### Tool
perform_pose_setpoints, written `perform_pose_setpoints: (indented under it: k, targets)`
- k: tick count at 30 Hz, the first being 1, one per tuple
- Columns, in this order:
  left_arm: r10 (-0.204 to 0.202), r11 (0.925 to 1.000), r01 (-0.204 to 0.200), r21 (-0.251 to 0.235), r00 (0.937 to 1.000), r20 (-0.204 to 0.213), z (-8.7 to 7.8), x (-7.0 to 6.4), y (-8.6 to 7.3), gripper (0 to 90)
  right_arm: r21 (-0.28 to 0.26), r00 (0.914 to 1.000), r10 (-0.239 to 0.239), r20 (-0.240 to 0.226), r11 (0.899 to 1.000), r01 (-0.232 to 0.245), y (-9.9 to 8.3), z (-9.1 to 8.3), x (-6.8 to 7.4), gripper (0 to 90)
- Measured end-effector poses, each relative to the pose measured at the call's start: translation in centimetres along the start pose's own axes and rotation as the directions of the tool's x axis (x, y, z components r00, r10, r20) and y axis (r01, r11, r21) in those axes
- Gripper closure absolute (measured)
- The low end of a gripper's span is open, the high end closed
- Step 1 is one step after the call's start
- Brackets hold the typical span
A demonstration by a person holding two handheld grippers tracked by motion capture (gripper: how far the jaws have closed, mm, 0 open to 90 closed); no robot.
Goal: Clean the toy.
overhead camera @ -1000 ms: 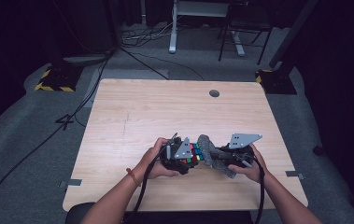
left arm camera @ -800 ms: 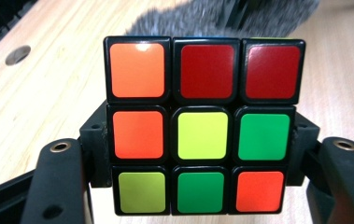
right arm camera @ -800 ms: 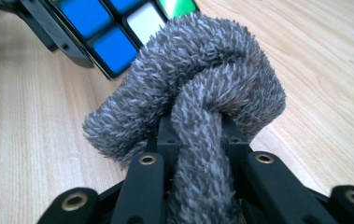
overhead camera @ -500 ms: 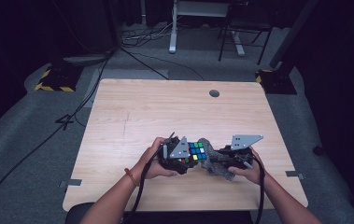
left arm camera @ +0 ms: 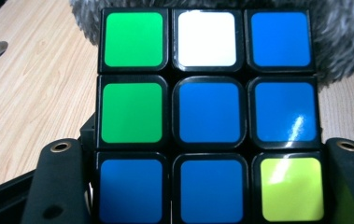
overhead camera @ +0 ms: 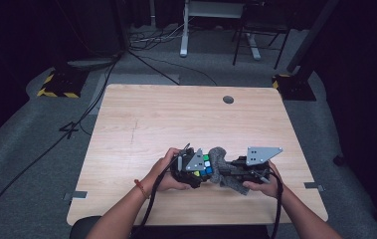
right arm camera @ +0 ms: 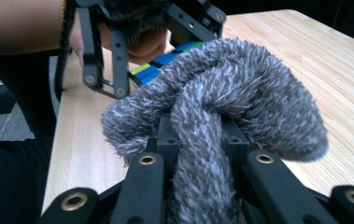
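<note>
Two grippers: meet low in the high view's centre, above the table (overhead camera: 141, 124).
Left gripper (overhead camera: 192, 170): jaws clamp the puzzle cube (left arm camera: 207, 112), whose blue, green, white and yellow stickers face its own camera.
Right gripper (right arm camera: 198, 140): jaws pinch the grey fuzzy cloth (right arm camera: 221, 98) against the cube.

Light wood table (overhead camera: 141, 124), round grommet hole (overhead camera: 228, 99) near far edge; apparently otherwise bare.

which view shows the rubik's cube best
The left gripper view: one whole face of the rubik's cube fronts the camera, every sticker readable, mostly blue. The high view shows it small, between the left gripper and the grey fuzzy cloth. The right gripper view shows a blue and yellow-green sliver behind the cloth.
</note>
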State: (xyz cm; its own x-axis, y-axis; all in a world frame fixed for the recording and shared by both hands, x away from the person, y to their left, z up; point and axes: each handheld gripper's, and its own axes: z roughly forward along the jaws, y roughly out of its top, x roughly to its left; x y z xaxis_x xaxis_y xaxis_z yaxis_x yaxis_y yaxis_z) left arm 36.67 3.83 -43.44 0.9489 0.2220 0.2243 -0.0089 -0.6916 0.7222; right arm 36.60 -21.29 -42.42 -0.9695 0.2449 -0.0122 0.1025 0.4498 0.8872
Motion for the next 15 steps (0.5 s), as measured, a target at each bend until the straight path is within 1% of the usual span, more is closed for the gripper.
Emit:
perform_pose_setpoints:
  k: [4,5,7,10,12,13,15]
  targets:
    - [-0.012,0.9997,0.012,-0.021,0.9999,0.005,-0.3,0.1,0.0,33.0,0.058,0.9996,0.023,0.018,0.998,-0.024,-0.6,0.5,-0.6,75.9]
    - [-0.013,0.9997,0.013,-0.021,0.9999,0.006,-0.3,0.1,0.1,33.0,0.076,0.9990,0.038,0.022,0.996,-0.039,-1.0,0.7,-0.9,75.8]
    - [-0.014,0.9997,0.015,-0.021,0.9999,0.003,-0.4,0.1,0.1,33.0,0.095,0.9980,0.062,0.012,0.993,-0.063,-1.5,1.0,-1.3,75.9]
    - [-0.025,0.9990,0.025,-0.037,0.9996,0.013,-0.5,0.2,0.1,33.0,0.134,0.9967,0.078,0.020,0.988,-0.080,-2.0,1.5,-1.6,75.9]
    - [-0.017,0.9995,0.018,-0.027,0.9998,0.006,-0.5,0.2,0.1,33.0,0.151,0.9964,0.080,0.026,0.985,-0.083,-2.1,1.7,-1.7,75.9]
    - [-0.022,0.9994,0.022,-0.026,0.9997,0.008,-0.6,0.2,0.1,33.0,0.160,0.9967,0.074,0.033,0.984,-0.078,-2.0,1.7,-1.6,75.9]
    - [-0.014,0.9997,0.015,-0.018,0.9999,0.007,-0.5,0.3,0.0,33.0,0.143,0.9971,0.067,0.035,0.987,-0.071,-1.9,1.5,-1.5,75.9]
